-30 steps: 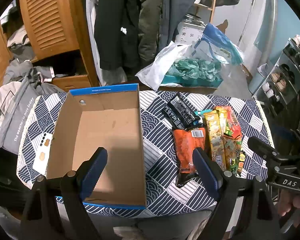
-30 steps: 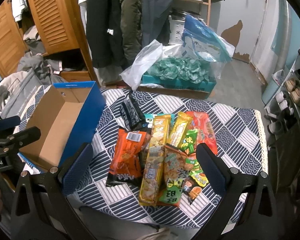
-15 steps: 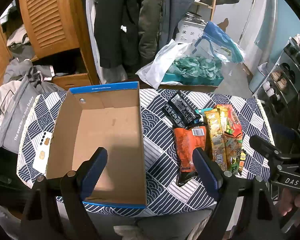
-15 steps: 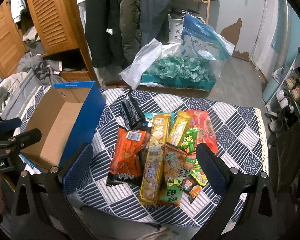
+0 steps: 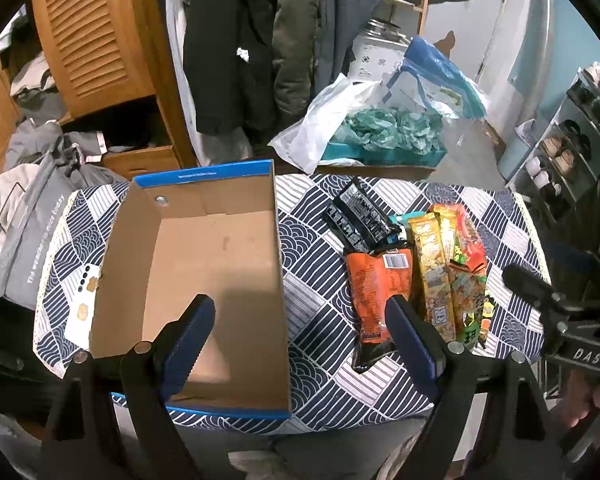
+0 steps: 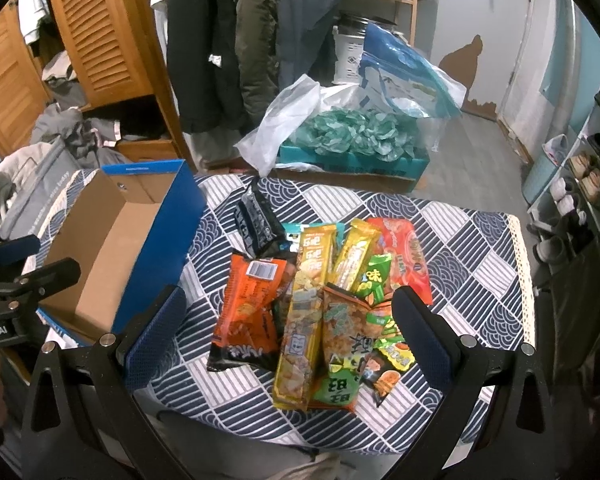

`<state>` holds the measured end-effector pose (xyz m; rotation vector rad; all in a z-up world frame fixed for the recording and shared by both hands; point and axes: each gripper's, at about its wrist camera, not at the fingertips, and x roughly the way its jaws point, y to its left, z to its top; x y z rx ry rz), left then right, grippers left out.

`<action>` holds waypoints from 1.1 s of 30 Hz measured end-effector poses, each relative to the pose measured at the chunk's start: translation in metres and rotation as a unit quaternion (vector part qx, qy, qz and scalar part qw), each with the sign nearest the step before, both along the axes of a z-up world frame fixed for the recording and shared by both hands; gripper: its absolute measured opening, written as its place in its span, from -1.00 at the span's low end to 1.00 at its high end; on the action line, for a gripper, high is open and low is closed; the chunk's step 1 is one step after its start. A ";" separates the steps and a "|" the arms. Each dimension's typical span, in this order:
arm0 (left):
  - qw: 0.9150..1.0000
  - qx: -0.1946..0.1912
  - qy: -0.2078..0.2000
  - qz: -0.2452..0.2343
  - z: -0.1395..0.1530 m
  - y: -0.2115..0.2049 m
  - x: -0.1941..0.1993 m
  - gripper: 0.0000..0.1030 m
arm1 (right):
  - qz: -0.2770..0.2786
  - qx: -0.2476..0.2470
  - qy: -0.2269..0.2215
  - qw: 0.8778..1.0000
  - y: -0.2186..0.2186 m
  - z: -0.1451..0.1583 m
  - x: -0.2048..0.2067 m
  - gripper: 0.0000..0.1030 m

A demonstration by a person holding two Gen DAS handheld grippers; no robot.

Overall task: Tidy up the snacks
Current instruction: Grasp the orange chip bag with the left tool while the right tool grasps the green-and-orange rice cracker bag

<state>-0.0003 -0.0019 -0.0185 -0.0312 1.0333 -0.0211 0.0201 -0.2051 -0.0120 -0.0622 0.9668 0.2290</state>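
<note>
An empty blue-rimmed cardboard box stands on the left of the patterned table; it also shows in the right wrist view. A pile of snack packets lies to its right: an orange bag, a long yellow packet, a black packet, a red packet and green ones. My left gripper is open and empty above the box's near right wall. My right gripper is open and empty above the near end of the pile.
Beyond the table lie a teal box with plastic bags, hanging coats and a wooden wardrobe. A shoe rack stands at the right. A grey bag lies left of the table.
Both grippers have stayed open and shifted only slightly. The snacks and the box have not moved.
</note>
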 end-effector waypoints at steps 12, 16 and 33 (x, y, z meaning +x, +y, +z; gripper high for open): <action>0.998 -0.012 0.061 -0.013 -0.027 -0.018 0.023 0.71 | -0.040 -0.002 0.025 0.999 -0.038 -0.008 0.030 0.96; 0.997 -0.007 0.078 -0.027 -0.038 -0.033 0.031 0.71 | -0.064 -0.002 0.044 0.997 -0.056 -0.024 0.036 0.96; 0.989 -0.007 0.148 -0.020 -0.094 -0.066 0.057 0.71 | -0.067 0.018 0.140 0.988 -0.076 -0.102 0.044 0.95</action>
